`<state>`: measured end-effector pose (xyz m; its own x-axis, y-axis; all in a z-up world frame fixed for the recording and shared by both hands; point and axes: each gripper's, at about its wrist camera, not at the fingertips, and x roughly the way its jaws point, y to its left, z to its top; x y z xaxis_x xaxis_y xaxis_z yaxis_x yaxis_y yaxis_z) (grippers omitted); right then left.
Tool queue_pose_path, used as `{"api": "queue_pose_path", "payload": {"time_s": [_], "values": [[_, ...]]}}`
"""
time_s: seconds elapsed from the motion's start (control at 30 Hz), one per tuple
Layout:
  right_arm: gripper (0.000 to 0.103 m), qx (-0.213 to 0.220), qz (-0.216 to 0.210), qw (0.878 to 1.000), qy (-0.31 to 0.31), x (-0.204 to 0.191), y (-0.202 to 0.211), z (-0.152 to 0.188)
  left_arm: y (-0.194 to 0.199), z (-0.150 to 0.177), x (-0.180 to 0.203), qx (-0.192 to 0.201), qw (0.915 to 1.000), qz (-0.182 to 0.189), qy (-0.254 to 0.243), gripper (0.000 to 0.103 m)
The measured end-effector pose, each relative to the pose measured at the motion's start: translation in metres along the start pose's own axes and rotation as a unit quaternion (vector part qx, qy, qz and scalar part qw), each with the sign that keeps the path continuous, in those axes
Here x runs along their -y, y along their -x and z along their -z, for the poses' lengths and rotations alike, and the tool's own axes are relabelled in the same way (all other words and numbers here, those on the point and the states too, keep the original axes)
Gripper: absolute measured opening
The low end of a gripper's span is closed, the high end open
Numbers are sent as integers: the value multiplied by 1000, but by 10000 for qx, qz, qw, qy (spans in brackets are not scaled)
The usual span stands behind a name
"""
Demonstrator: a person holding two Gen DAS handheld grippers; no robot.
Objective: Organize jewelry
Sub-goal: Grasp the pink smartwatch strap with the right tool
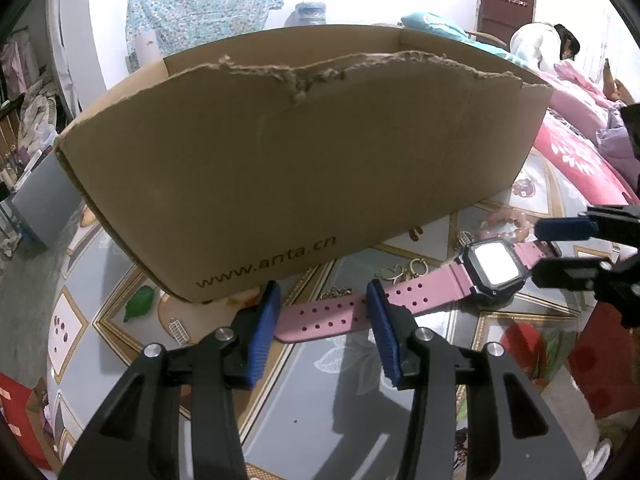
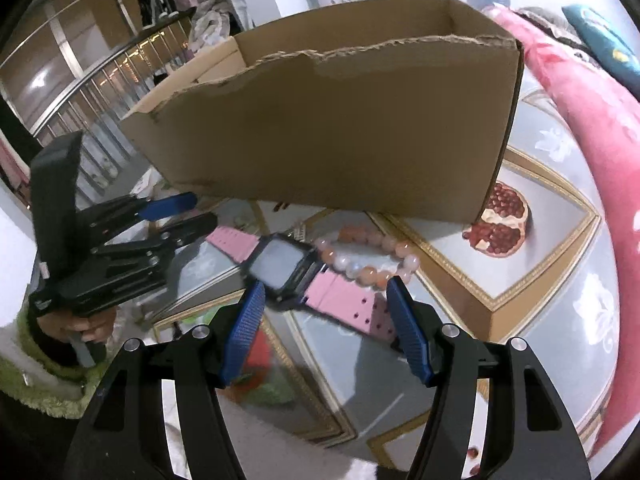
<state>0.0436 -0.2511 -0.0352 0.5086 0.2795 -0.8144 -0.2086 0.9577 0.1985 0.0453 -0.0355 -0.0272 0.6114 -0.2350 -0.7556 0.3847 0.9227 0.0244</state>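
**Pink watch lying before a cardboard box**

A pink-strapped digital watch (image 1: 490, 268) lies flat on the patterned desk (image 1: 360, 384), just in front of an open brown cardboard box (image 1: 304, 168). A peach bead bracelet (image 2: 370, 256) touches its strap. The left tongs (image 1: 322, 312) and right tongs (image 2: 324, 308) stand apart over the strap ends, gripping nothing.

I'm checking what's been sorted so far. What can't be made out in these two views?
- Inside of the cardboard box: hidden in both views by its tall front wall.
- Gold pieces in left wrist view: too small to identify.
- Pink watch screen: blurred in right wrist view, glared in left.
- Bead bracelet: partly behind the watch.
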Motion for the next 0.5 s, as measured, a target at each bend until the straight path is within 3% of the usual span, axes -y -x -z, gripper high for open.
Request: {"api": "queue_pose_path", "payload": {"time_s": [0.37, 0.5], "values": [[61, -509, -167, 9985, 91, -5, 7, 8, 3, 1, -6, -4, 9999, 103, -4, 43], [61, -583, -33, 9970, 516, -19, 11, 11, 3, 1, -6, -2, 9999, 104, -4, 43]]}}
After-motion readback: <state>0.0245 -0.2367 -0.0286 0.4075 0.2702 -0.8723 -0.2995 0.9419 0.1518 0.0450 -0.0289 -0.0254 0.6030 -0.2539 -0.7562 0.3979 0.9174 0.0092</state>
